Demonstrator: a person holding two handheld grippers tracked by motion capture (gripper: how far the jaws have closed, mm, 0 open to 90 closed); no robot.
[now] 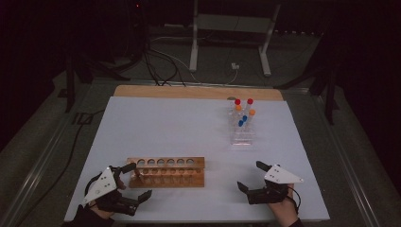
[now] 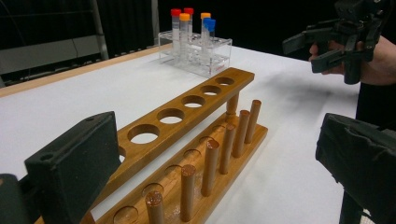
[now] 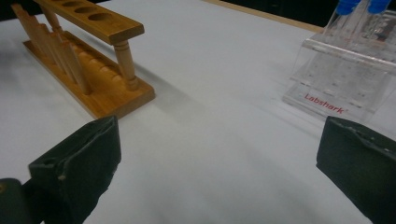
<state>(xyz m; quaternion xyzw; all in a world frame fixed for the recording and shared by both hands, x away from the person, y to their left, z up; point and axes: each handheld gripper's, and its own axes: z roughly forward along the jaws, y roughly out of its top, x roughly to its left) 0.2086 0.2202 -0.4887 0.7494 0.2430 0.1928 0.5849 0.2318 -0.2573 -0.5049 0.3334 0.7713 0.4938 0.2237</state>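
Wide bare sheet [image 1: 179, 125] lies between wooden rack [image 1: 166, 172] and tube stand [image 1: 242, 135], passable. Rack sits just beside left gripper [image 1: 135, 180], blocking it; right gripper [image 1: 249, 176] faces bare sheet.

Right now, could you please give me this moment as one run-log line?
left tool: open, beside wooden rack | right tool: open, holding nothing | capped tubes: upright in clear rack
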